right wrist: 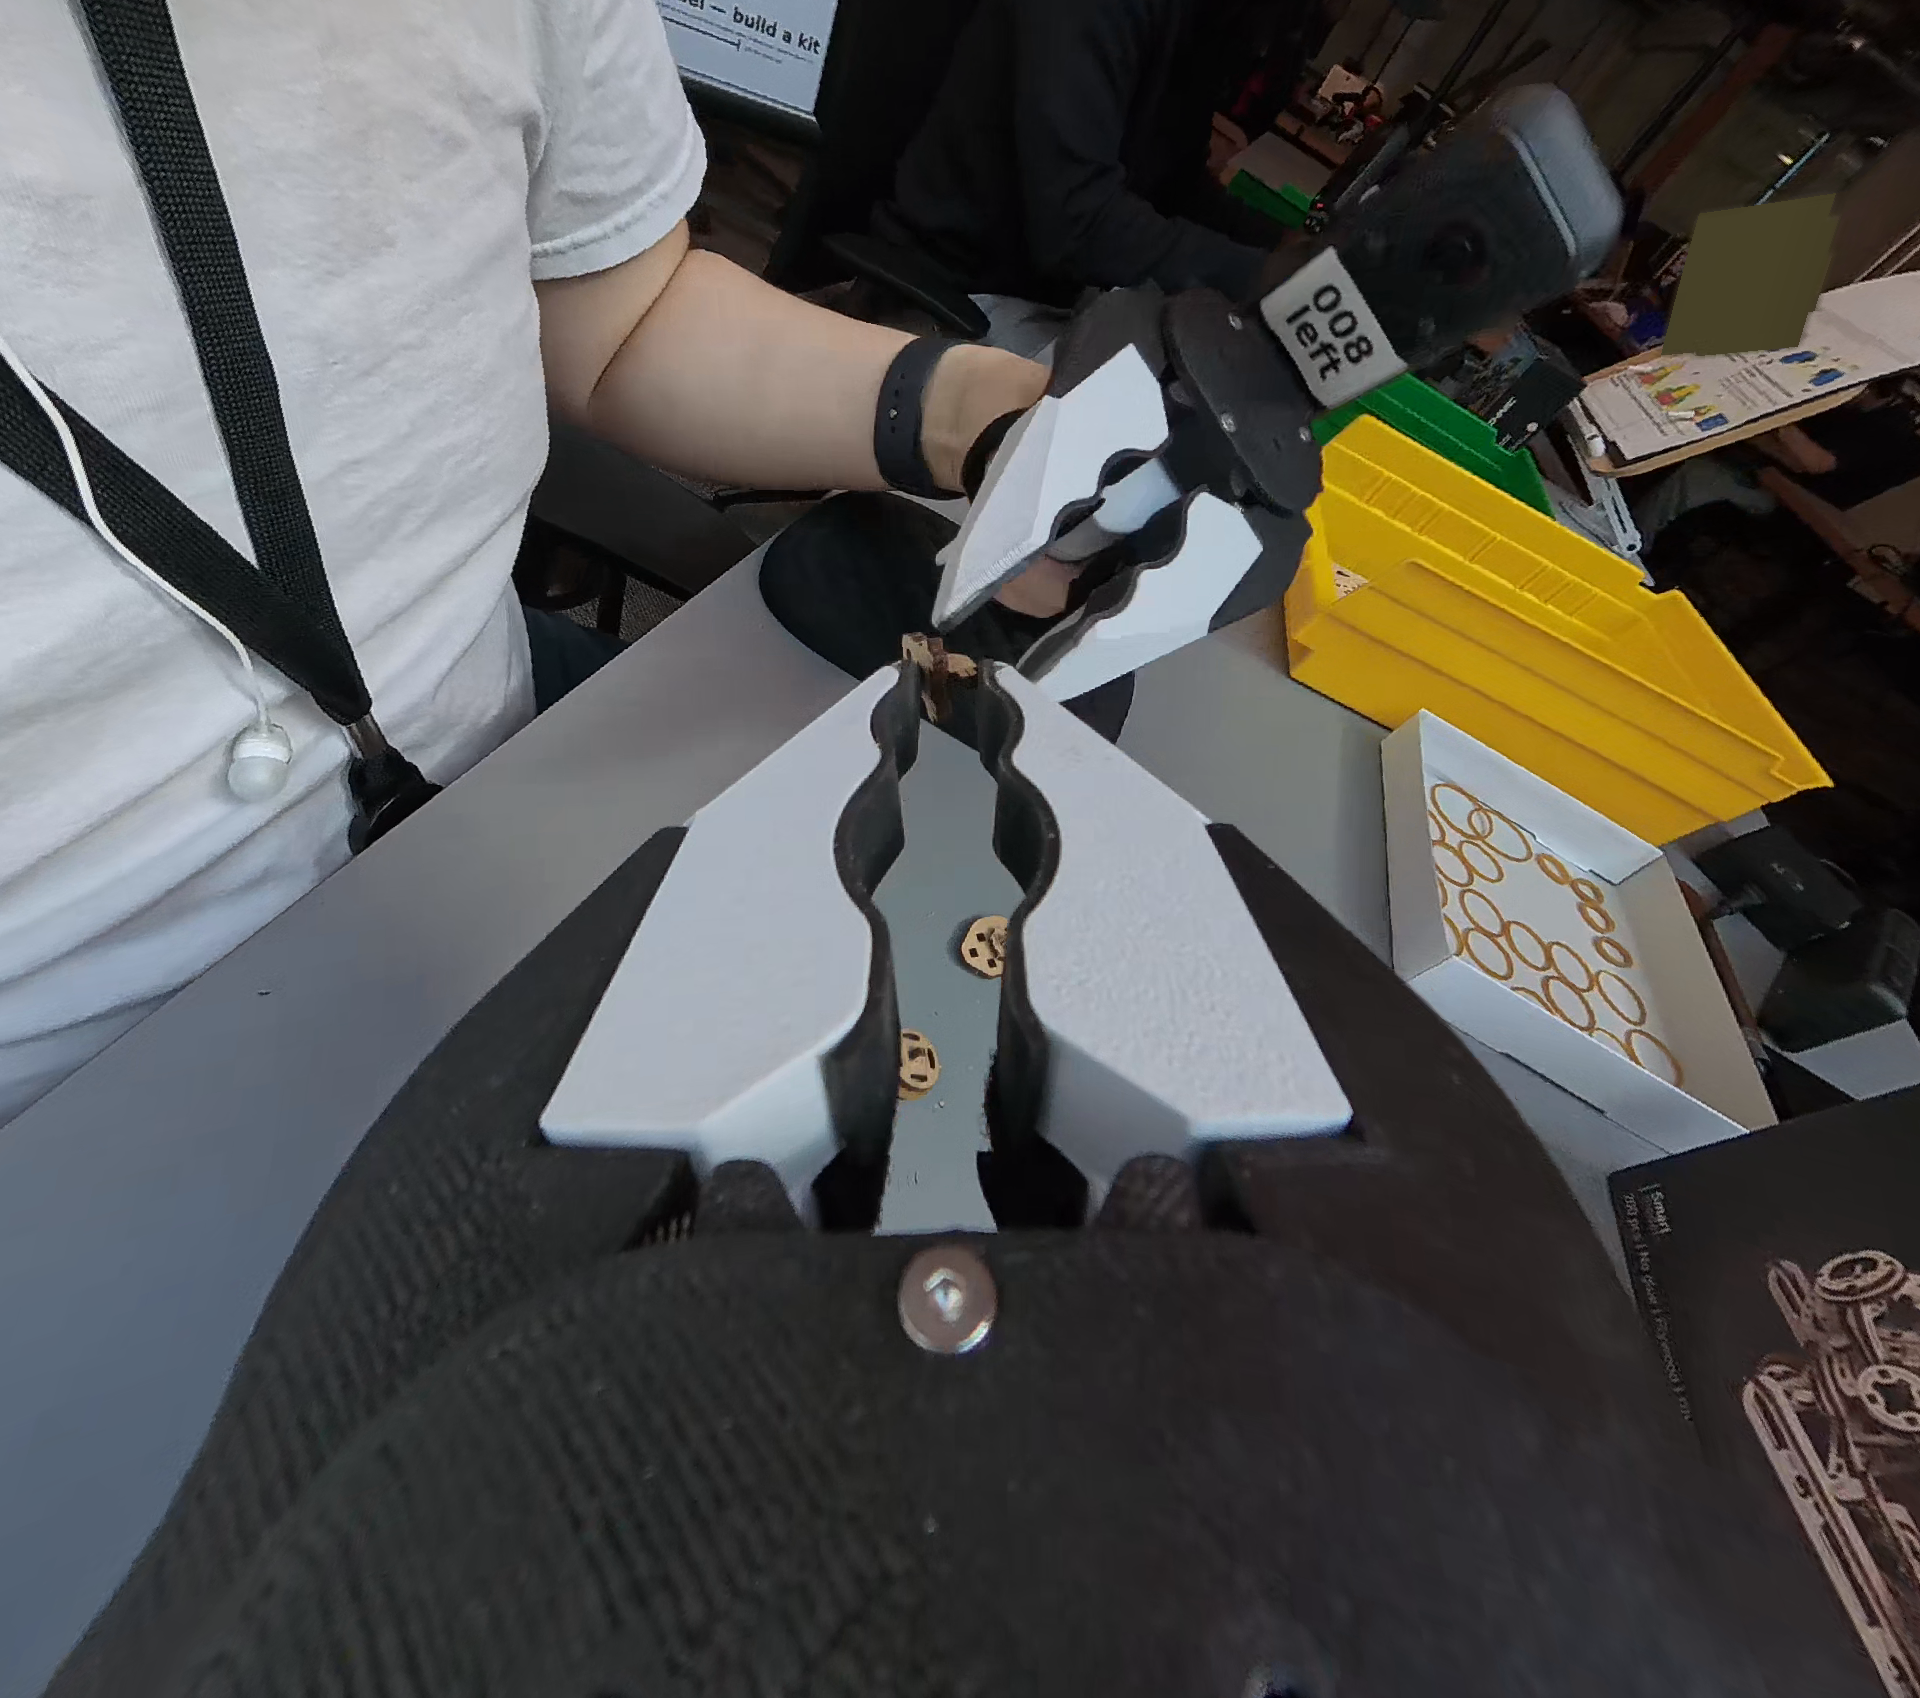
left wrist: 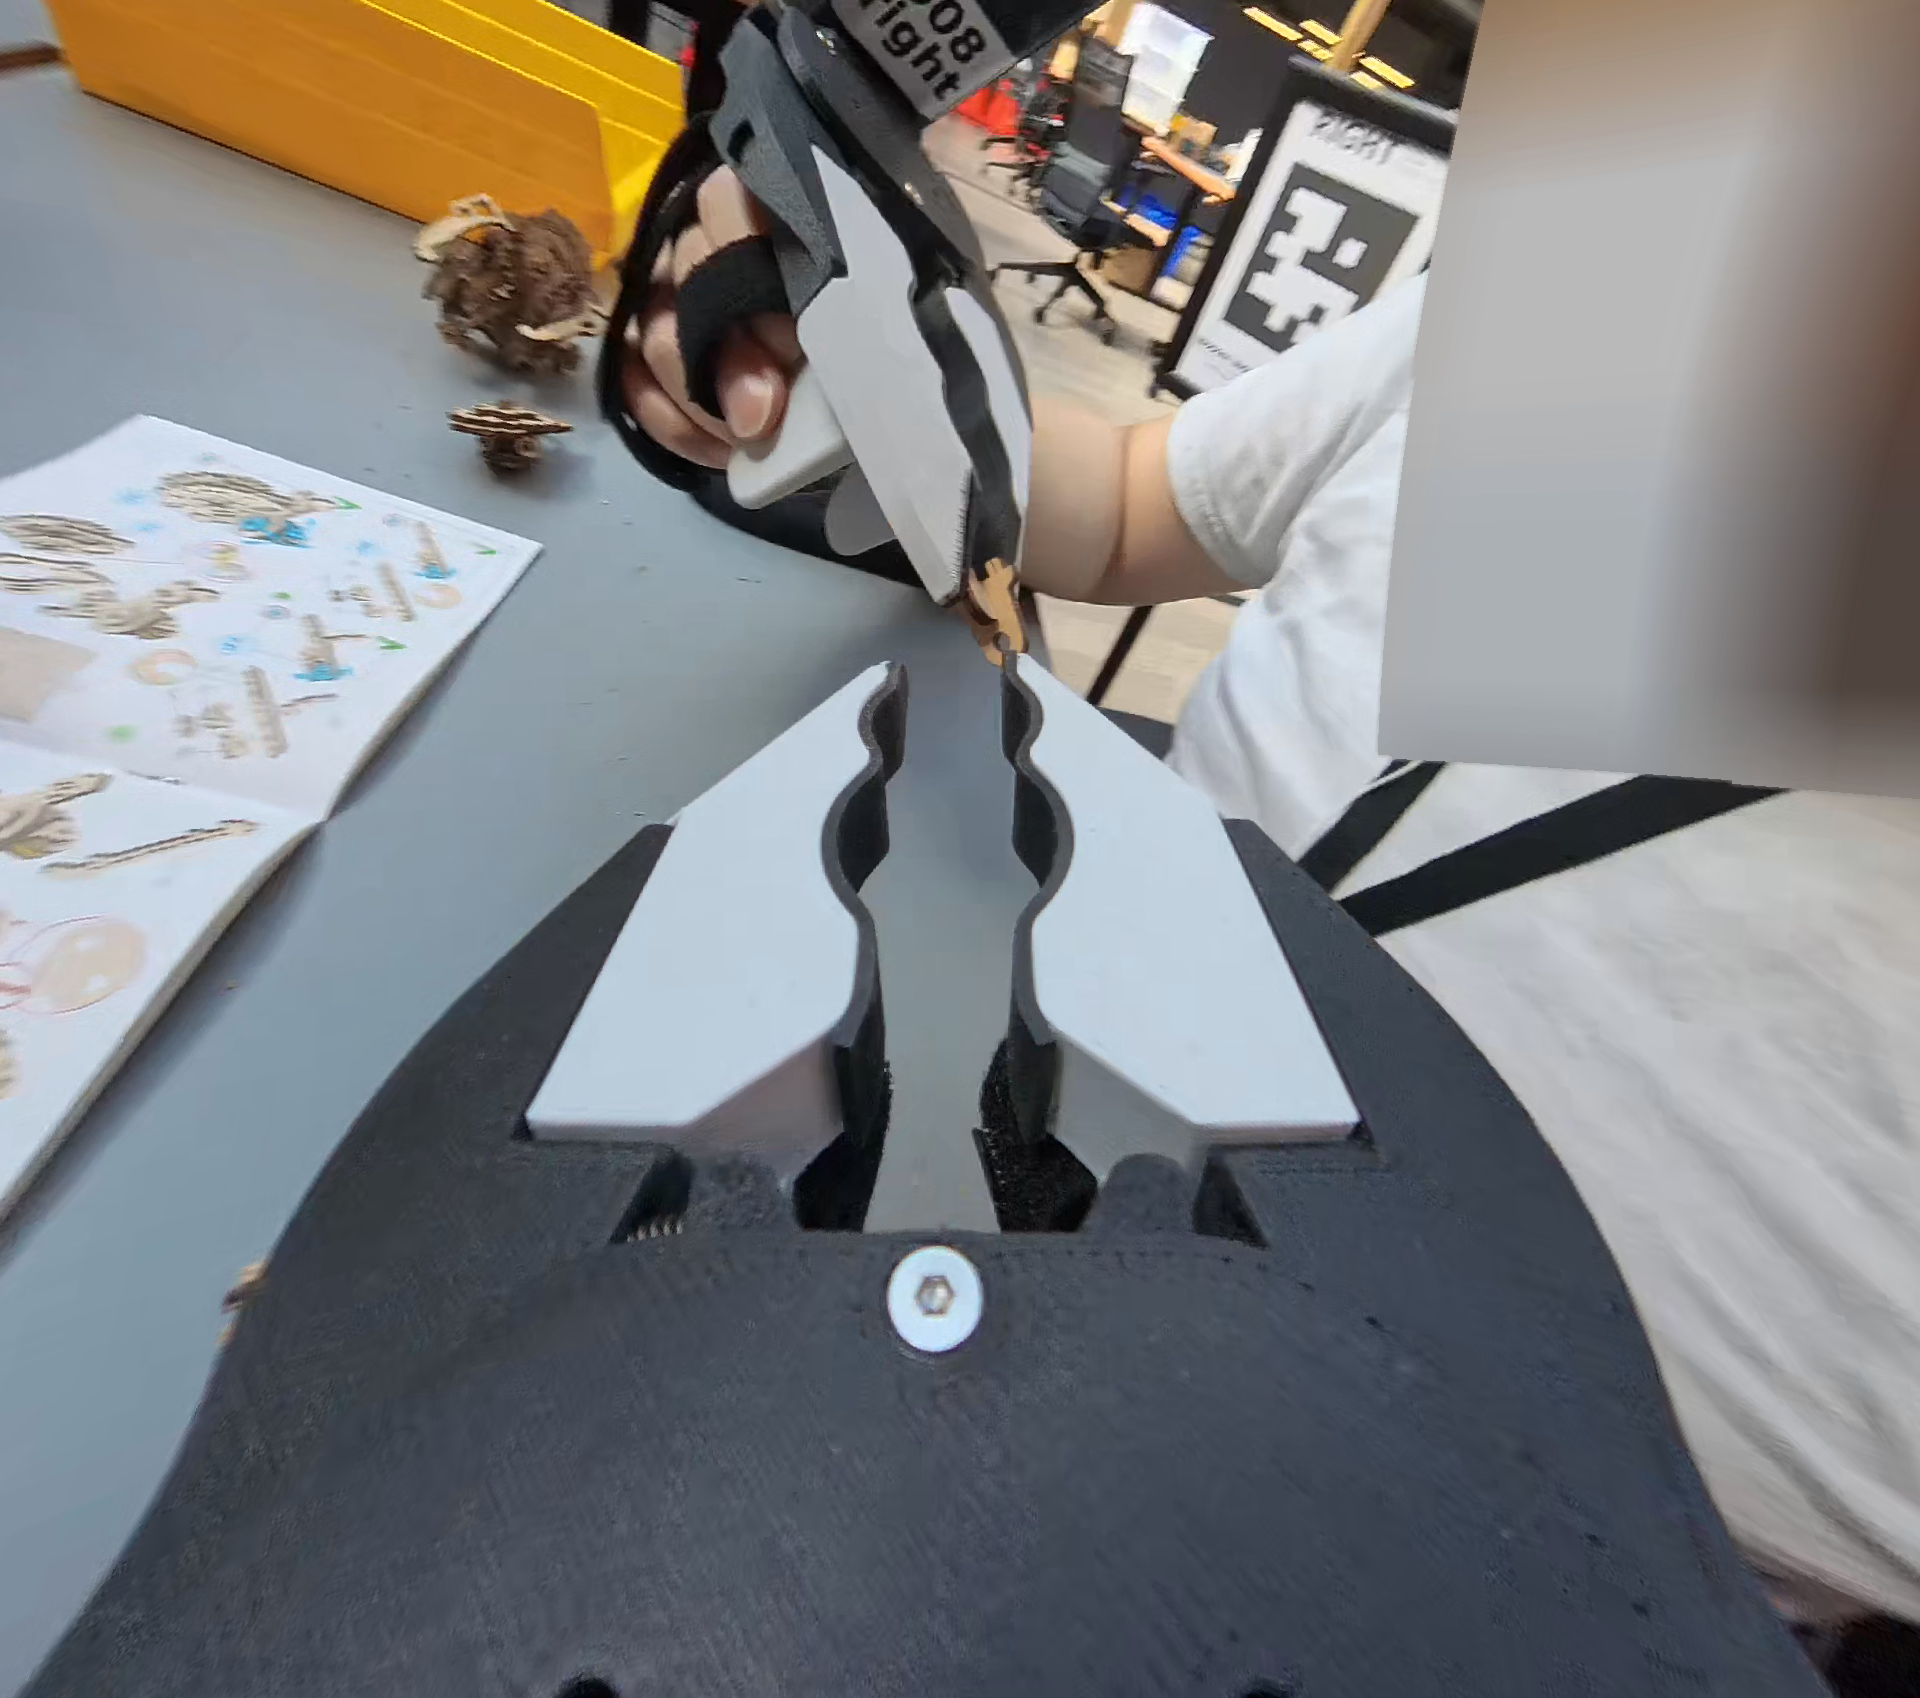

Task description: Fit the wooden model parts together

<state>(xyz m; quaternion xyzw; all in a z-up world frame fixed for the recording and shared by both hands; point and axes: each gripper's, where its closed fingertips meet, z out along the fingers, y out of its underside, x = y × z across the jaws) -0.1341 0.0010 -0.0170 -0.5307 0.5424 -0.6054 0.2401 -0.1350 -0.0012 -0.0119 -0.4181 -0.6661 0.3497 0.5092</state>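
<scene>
Tool states come first. The left tool (left wrist: 951,677) stands part open with nothing between its fingers; a clear gap shows bench surface along their whole length. Its right fingertip (left wrist: 1023,672) sits just beside the lower end of the small wooden part (left wrist: 994,604), and contact cannot be confirmed. The right tool (right wrist: 948,677) is closed at the tips on that same wooden part (right wrist: 935,674); the wavy inner pads stay apart farther back because only the tips pinch the thin piece.

The part is held above the near edge of the grey bench (left wrist: 312,318), between the two tools and in front of the person's white shirt (left wrist: 1558,1077), not resting on anything. In the left wrist view its long axis runs roughly in line with the right tool's fingers, and its free notched end points down toward the left tool. This presents the exposed end for the left tool to take or steady, judging by the alignment.

Two small round wooden discs (right wrist: 982,944) lie on the bench below the right tool. Farther off lie the open instruction booklet (left wrist: 239,630), a small slatted sub-assembly (left wrist: 509,433), and a larger assembled cluster (left wrist: 514,292). Beyond these stand stacked yellow bins (left wrist: 312,38). A white tray of wooden rings (right wrist: 1527,931) sits to one side.
</scene>
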